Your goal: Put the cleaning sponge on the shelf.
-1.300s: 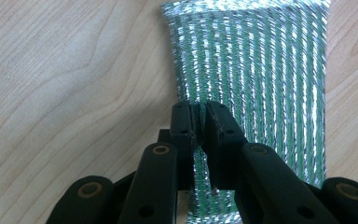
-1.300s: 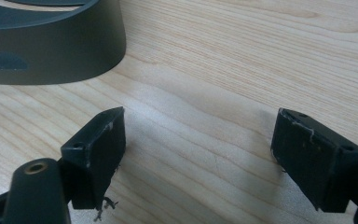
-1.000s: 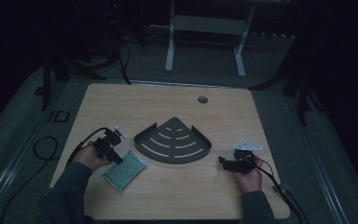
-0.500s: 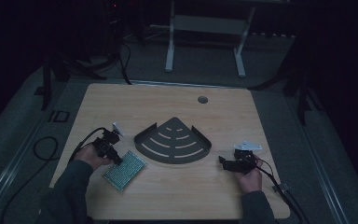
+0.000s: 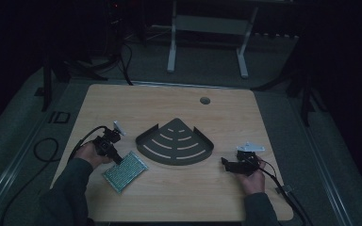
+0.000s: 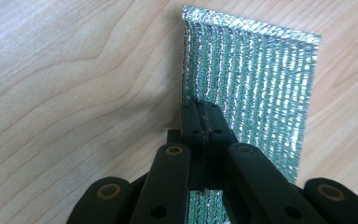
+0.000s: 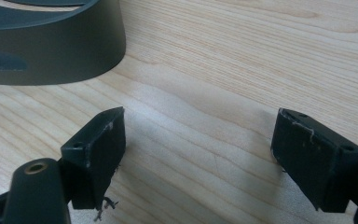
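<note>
On the table's left, left tongs [image 6: 204, 119] seemingly pinch mesh pad [image 6: 256, 88].

A dim lab or test room, by the look of it. A bare wooden table [image 5: 169, 103] stands on grey carpet [image 5: 273, 80], with loose cables [image 5: 42, 146] trailing and a white metal stand [image 5: 207, 33] behind.

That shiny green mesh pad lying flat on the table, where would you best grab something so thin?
By an edge, probably. The mesh pad lies flat, so only its rim offers a bite. The left gripper has just closed on its near edge, coming in low from the person's side.
</note>
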`<state>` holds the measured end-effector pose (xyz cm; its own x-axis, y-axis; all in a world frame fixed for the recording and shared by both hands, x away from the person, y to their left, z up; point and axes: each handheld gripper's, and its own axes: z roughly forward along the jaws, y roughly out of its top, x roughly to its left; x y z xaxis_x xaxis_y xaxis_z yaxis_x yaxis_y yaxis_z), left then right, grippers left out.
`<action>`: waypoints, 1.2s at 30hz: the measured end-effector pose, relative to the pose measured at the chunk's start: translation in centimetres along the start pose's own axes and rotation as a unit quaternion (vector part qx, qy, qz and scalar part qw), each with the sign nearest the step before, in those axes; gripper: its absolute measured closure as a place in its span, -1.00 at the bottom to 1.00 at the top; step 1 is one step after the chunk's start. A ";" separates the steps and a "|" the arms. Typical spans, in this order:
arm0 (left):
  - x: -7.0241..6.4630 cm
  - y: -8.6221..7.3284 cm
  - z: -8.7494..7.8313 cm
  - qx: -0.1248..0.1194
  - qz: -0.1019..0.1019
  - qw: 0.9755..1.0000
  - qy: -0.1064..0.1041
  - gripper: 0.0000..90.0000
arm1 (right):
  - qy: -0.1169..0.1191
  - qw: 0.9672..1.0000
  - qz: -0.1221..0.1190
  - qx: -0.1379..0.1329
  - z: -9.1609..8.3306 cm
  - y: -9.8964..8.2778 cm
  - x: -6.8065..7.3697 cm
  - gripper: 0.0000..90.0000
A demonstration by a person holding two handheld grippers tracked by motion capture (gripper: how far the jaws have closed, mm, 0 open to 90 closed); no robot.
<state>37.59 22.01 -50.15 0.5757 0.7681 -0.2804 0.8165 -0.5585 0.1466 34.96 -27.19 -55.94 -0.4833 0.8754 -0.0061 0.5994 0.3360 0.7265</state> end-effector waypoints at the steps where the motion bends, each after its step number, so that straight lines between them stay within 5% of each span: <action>1: -0.1 0.0 -0.2 0.001 0.002 1.000 -0.002 1.00 | 0.000 1.000 0.000 0.000 0.0 0.0 0.0 -0.61; 36: -1.0 1.1 -6.9 -0.056 0.023 0.998 0.024 1.00 | 0.000 1.000 0.000 0.000 0.0 0.0 0.0 -0.61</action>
<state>38.18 22.76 -43.17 0.6126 0.7577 -0.2249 0.7868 -0.5575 0.2649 34.97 -27.19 -55.94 -0.4838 0.8752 -0.0068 0.5991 0.3368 0.7264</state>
